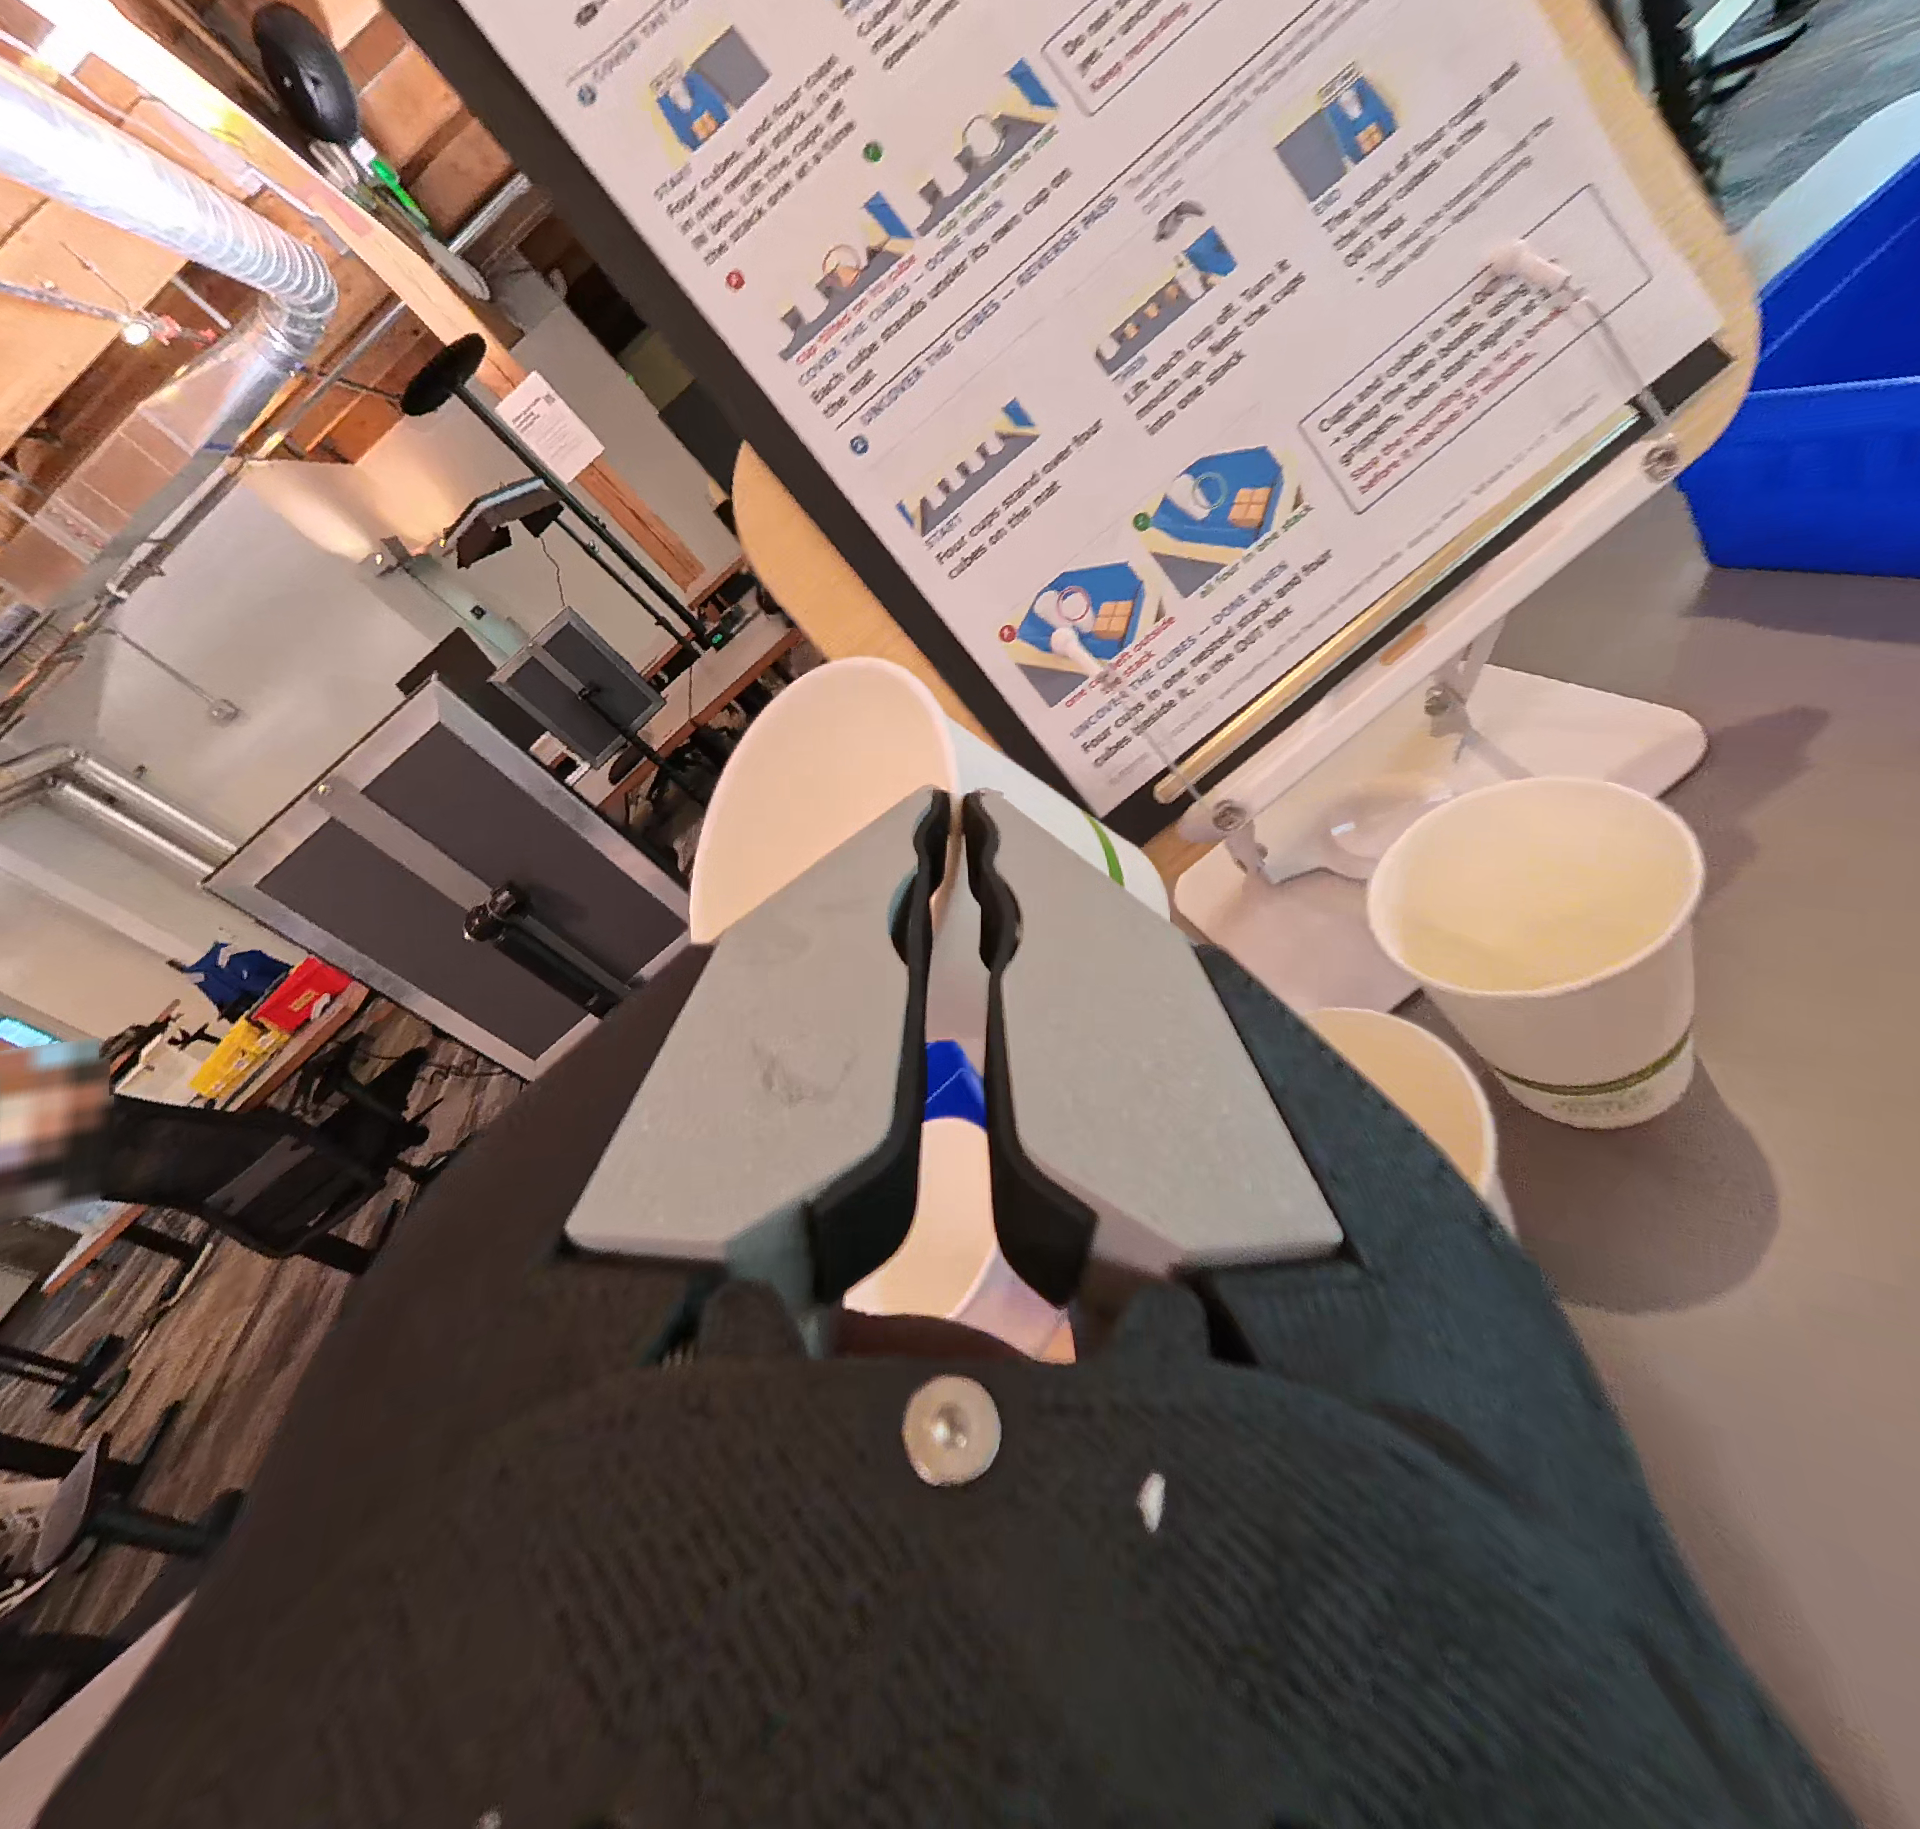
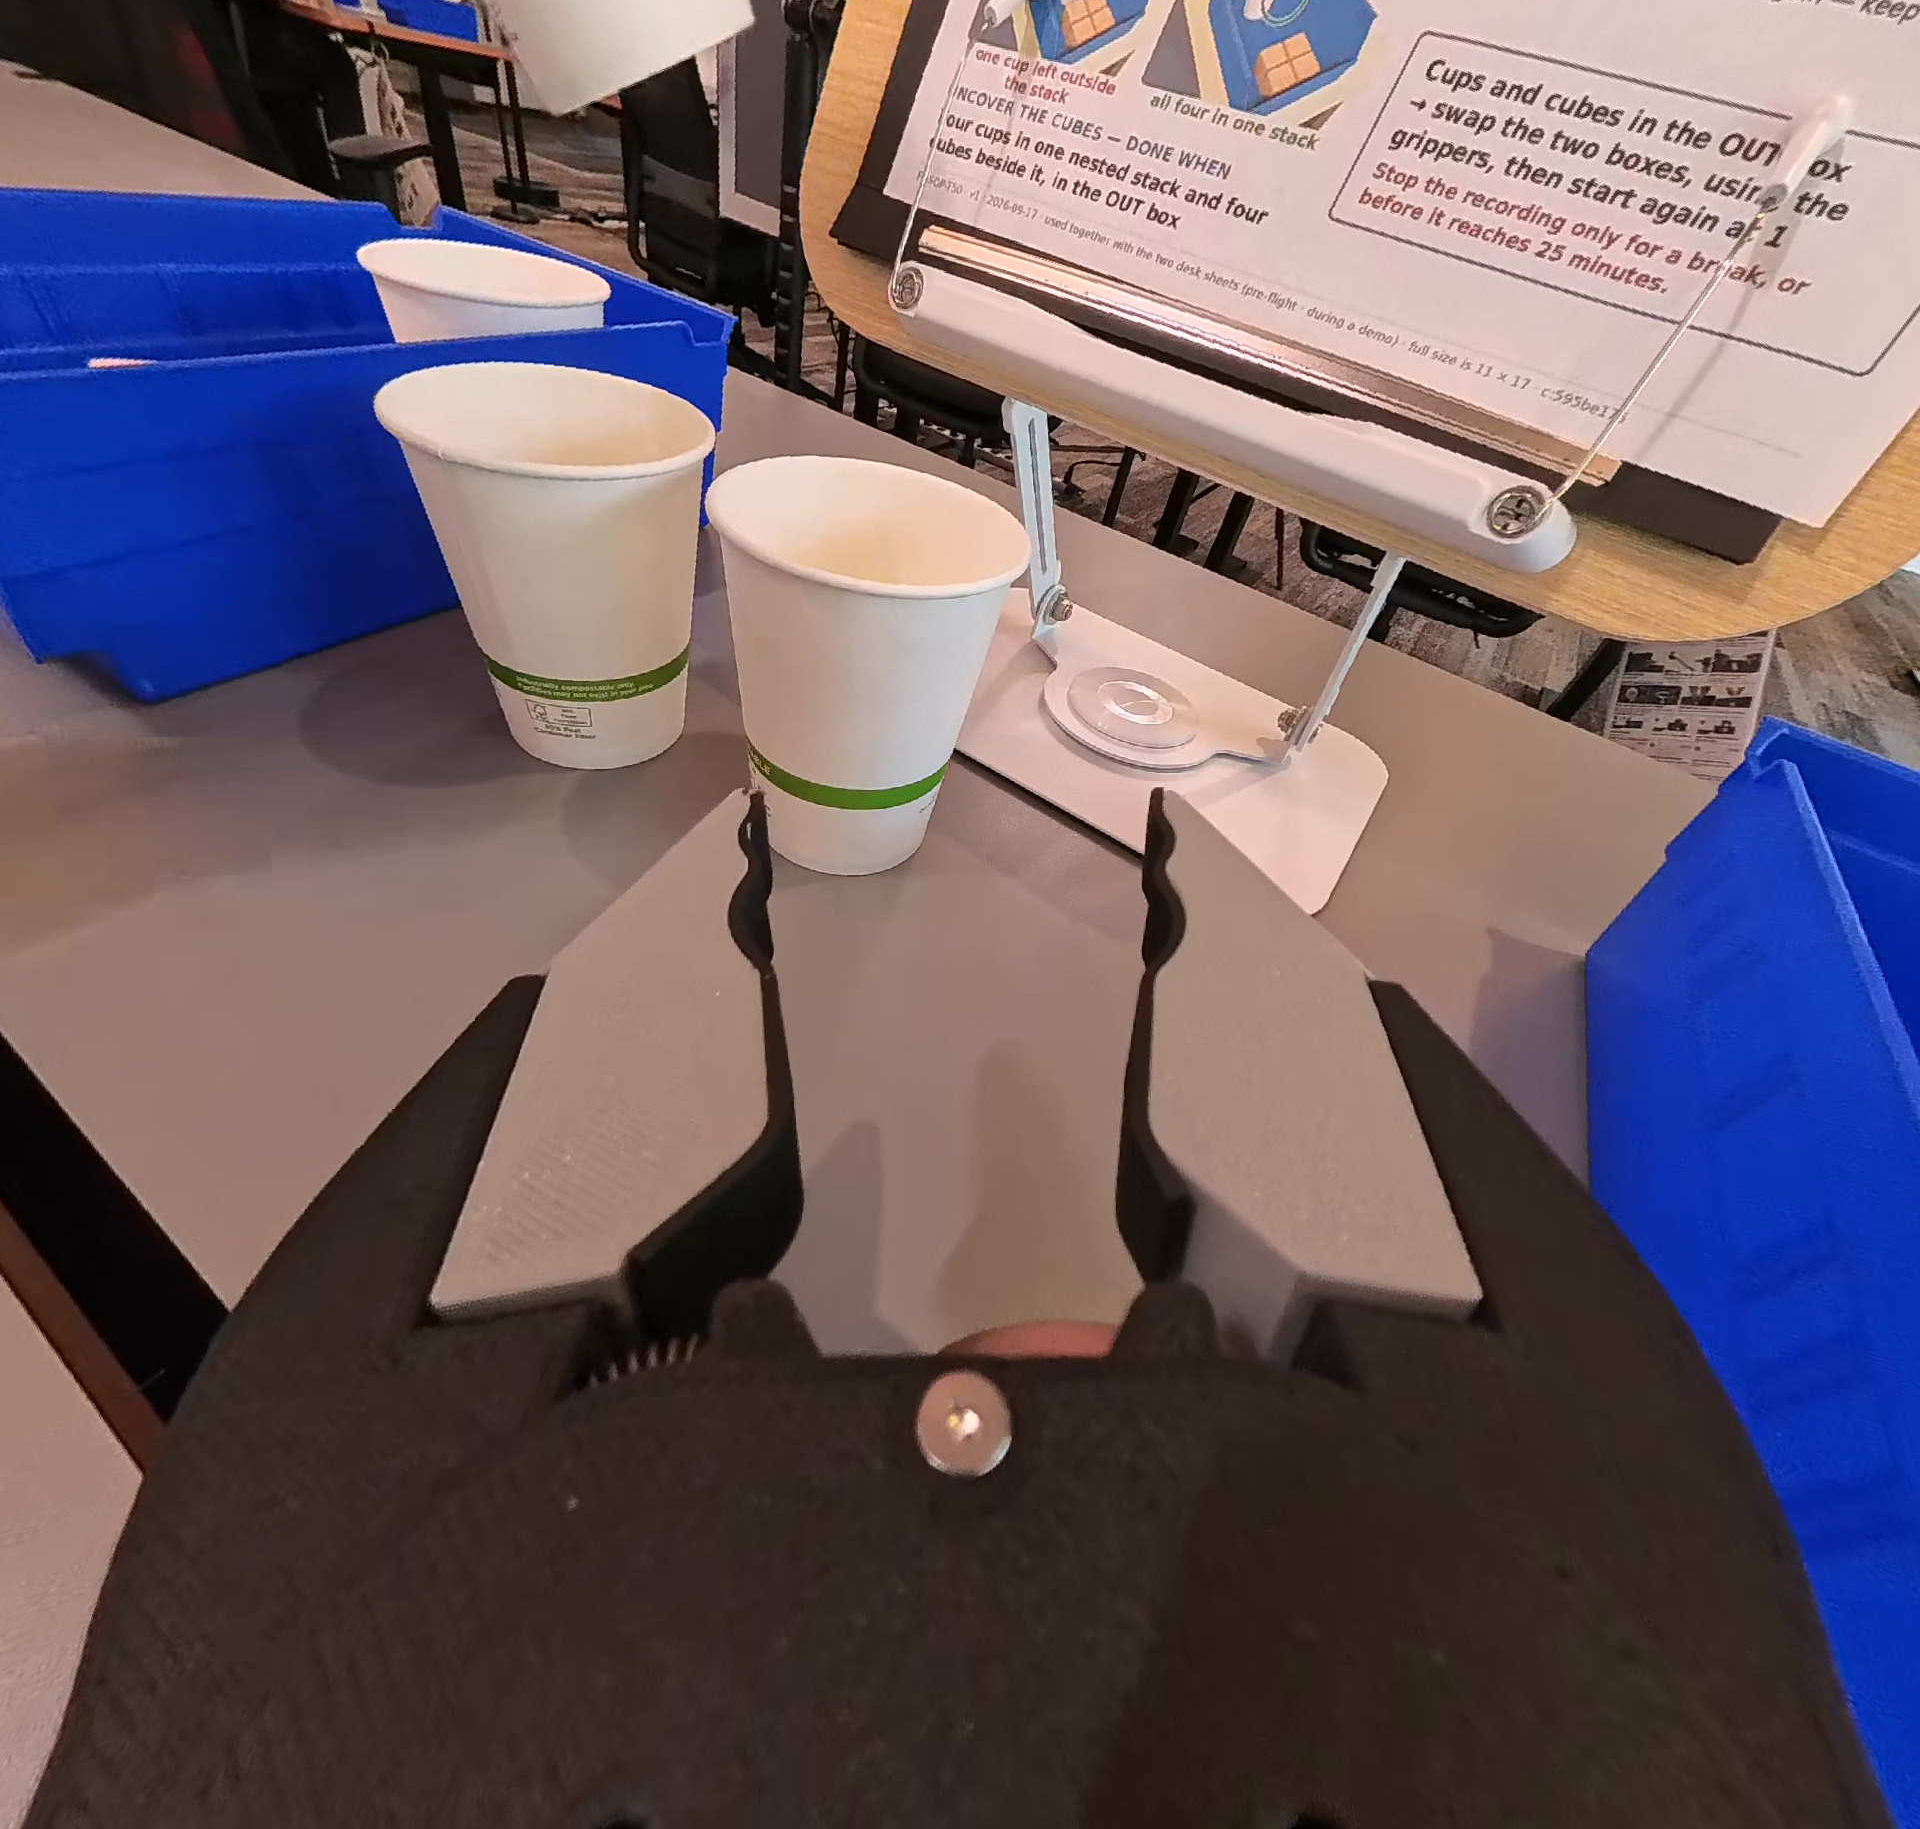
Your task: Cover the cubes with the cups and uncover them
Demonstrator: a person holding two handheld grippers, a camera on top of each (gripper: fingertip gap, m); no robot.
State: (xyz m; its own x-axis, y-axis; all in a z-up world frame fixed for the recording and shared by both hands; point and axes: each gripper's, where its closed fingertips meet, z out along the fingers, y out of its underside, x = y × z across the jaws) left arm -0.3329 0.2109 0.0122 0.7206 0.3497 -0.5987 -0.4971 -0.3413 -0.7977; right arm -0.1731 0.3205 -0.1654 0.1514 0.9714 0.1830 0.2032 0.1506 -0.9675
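The left gripper (image 1: 956,823) was pinched tight on the wall of a white paper cup (image 1: 821,792) and held it up in the air, tipped on its side. In the right wrist view that same lifted cup (image 2: 613,3) showed high up at the top, far above the table.

The right gripper (image 2: 951,813) was wide open and held nothing. It sat low over the gray table (image 2: 260,948), just in front of a paper cup with a bright green band (image 2: 862,657). That cup stood with its mouth up. Beside it stood a second cup with a green band (image 2: 561,553), also mouth up. A third cup (image 2: 478,283) poked up from inside the blue bin on the left (image 2: 208,491). Another blue bin (image 2: 1766,1104) sat at the right edge. Behind the cups was a white stand holding an instruction sheet (image 2: 1455,169).

No cubes could be seen in either view. They might have been in a bin or hidden, but I cannot tell.

No cup was turned over on the table, so nothing looked covered at that moment. It looked like the cups were being set out or gathered up, one at a time. I cannot tell which. If it was the start, all the covering and uncovering was left to do.
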